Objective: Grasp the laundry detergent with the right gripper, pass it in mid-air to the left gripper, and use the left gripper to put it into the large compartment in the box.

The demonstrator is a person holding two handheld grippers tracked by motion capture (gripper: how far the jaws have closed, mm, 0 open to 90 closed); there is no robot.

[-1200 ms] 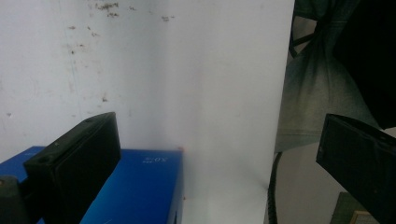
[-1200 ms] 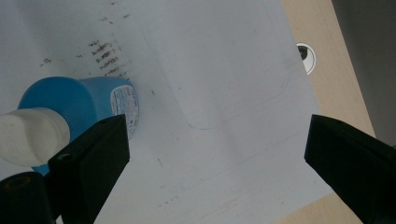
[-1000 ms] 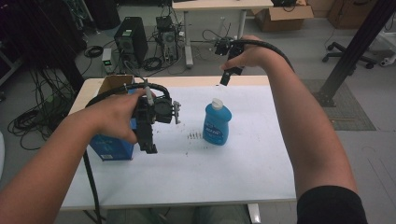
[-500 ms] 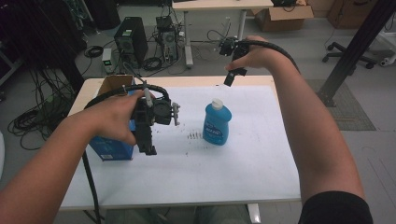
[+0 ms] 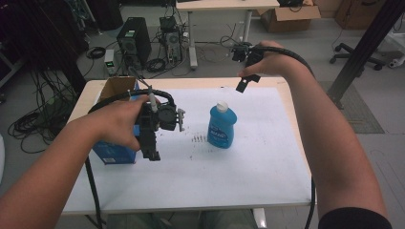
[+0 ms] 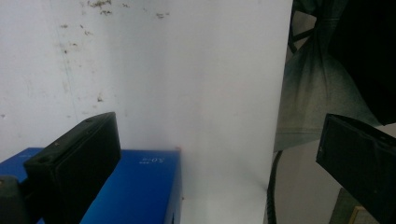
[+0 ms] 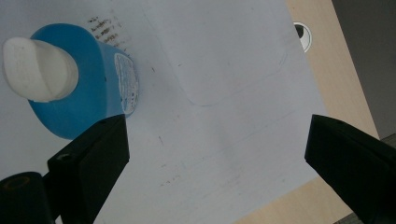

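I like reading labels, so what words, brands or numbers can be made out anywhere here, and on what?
Blue dish soap bottle, front label: blurred, unreadable.
Bottle's back label: fine print, too small to read.
Blue box: small white print, blurred, unreadable.
Nothing else carries legible text.

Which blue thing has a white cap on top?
The blue soap bottle standing mid-table; the blue box near the left gripper has no cap.

Blue bottle [image 5: 221,127], white cap [image 5: 221,106]; blue box [image 5: 113,153].
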